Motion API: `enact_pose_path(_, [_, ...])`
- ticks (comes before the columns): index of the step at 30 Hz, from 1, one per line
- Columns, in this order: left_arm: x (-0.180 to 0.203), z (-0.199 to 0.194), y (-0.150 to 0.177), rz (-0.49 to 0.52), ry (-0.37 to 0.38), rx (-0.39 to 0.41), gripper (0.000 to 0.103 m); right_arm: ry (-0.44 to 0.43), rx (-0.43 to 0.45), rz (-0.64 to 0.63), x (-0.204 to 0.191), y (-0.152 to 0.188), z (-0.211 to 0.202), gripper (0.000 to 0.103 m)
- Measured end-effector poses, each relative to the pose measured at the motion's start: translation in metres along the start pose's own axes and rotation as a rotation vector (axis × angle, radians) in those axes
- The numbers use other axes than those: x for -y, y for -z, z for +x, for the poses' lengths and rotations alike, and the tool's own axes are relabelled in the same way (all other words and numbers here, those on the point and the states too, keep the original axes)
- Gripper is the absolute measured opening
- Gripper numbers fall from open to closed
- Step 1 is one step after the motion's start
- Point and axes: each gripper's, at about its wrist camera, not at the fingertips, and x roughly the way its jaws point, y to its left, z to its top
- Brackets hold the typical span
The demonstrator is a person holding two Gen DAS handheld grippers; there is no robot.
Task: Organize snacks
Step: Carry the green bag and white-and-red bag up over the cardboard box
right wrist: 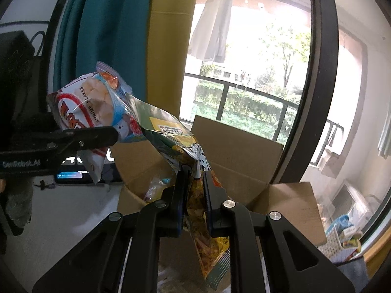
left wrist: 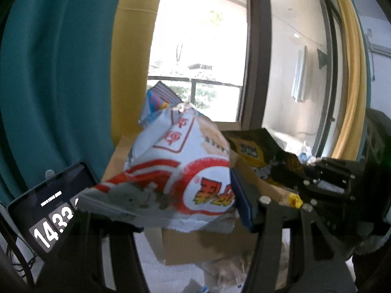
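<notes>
Both held over the open brown cardboard box (right wrist: 234,151): left gripper (left wrist: 168,210) jaws pinching the puffy white-and-red shrimp-flake bag (left wrist: 176,166), right gripper (right wrist: 195,195) jaws pinching the crinkly yellow-green foil snack packet (right wrist: 171,131); bags touching, so one could snag and slip

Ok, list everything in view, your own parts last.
shrimp flakes bag: one, white and red, held in left gripper, above the box
chip bag: one, yellow and dark, held in right gripper, over the box
box: one, brown cardboard, open, below both bags, snacks inside
tablet: one, black, clock on screen, left of box
curtains: teal and yellow, behind
left gripper: black, shut on shrimp flakes bag
right gripper: black, shut on chip bag
</notes>
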Motion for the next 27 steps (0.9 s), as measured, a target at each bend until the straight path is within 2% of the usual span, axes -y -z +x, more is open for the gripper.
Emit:
enact_pose_path(5, [-0.018, 0.019, -0.012, -0.055, -0.028, 0.031, 0.058, 0.01, 0.001, -0.002, 0.006, -0.008, 0.019, 0.015])
enact_pose_path(11, [-0.038, 0.055, -0.02, -0.114, -0.025, 0.031, 0.058, 0.025, -0.018, -0.015, 0.012, -0.02, 0.054, 0.015])
enact_pose_path(18, [-0.048, 0.075, -0.021, -0.108, -0.038, 0.021, 0.058, 0.006, -0.06, 0.007, 0.017, -0.032, 0.108, 0.015])
enact_pose_path(21, [-0.055, 0.077, -0.023, -0.124, -0.042, 0.017, 0.058, -0.006, -0.105, 0.004, 0.015, -0.036, 0.139, 0.015])
enact_pose_path(22, [-0.058, 0.078, -0.025, -0.124, -0.041, 0.013, 0.058, -0.014, -0.129, 0.002, 0.015, -0.037, 0.151, 0.017])
enact_pose_path(24, [-0.058, 0.082, -0.024, -0.123, -0.039, -0.001, 0.058, 0.019, -0.161, 0.0, 0.015, -0.04, 0.167, 0.031])
enact_pose_path(25, [-0.06, 0.083, -0.025, -0.127, -0.039, -0.005, 0.058, 0.036, -0.159, 0.0, 0.016, -0.04, 0.169, 0.041])
enact_pose_path(27, [-0.06, 0.084, -0.025, -0.134, -0.035, -0.011, 0.058, 0.042, -0.147, 0.006, 0.018, -0.042, 0.167, 0.042])
